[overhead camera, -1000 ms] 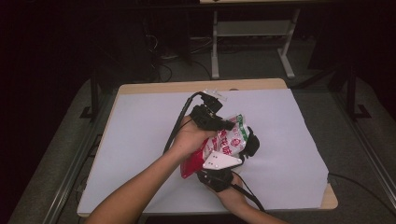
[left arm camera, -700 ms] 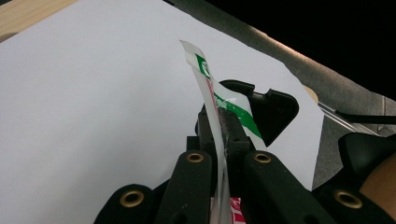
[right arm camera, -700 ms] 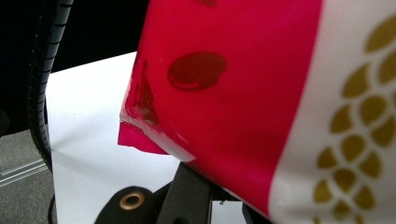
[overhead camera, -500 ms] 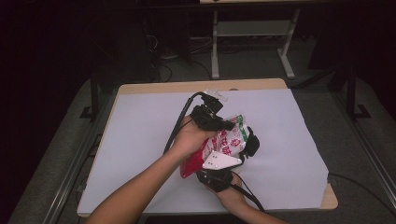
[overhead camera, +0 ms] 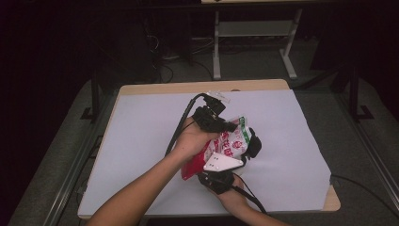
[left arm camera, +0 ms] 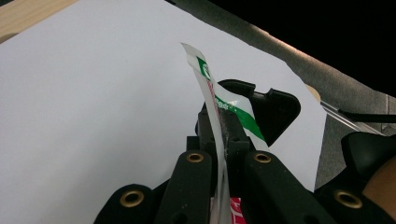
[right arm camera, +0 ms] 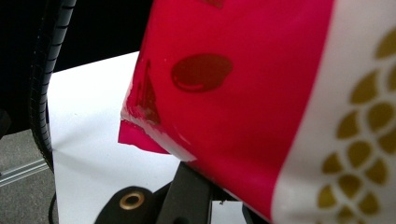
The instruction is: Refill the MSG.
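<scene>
Both claws clamped tight on the snack bag (overhead camera: 226, 148) held above the counter (overhead camera: 141, 141): left claw (left arm camera: 219, 135) pinches its top seal, right claw (overhead camera: 221, 176) its red bottom, likely bracing for a tear-open.

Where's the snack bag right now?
In the high view the snack bag is near the middle of the white table sheet, pinched between the left gripper above and the right gripper below.
</scene>
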Tool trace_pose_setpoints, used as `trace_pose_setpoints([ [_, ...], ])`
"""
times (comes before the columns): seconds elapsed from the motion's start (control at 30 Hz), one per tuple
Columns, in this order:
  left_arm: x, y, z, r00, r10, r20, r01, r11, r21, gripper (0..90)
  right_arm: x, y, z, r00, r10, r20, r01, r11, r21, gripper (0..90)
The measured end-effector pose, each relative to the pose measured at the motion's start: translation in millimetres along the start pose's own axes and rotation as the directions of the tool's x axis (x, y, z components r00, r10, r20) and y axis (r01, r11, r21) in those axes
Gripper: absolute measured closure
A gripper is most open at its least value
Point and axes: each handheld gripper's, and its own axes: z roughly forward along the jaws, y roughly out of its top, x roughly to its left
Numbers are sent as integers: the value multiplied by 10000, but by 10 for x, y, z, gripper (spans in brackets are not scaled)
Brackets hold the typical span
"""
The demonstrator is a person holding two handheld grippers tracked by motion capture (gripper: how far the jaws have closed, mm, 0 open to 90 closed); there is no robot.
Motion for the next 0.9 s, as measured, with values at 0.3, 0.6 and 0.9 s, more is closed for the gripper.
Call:
trace_pose_setpoints([
  [0.3, -3, -3, -1, 10000, -25, 2, 25, 10000, -38, 900, 5, 5, 0, 10000, -14, -11, 14, 10000, -17, 900],
  [0.6, -4, -1, 1, 10000, -34, -17, 34, 10000, -26, 900, 10, 12, 6, 10000, 25, -64, -25, 10000, -64, 900],
  [0.9, -5, 6, 6, 10000, -26, -22, 26, 10000, 40, 900, 15, 19, 14, 9999, 27, -123, -29, 9999, -139, 900],
])
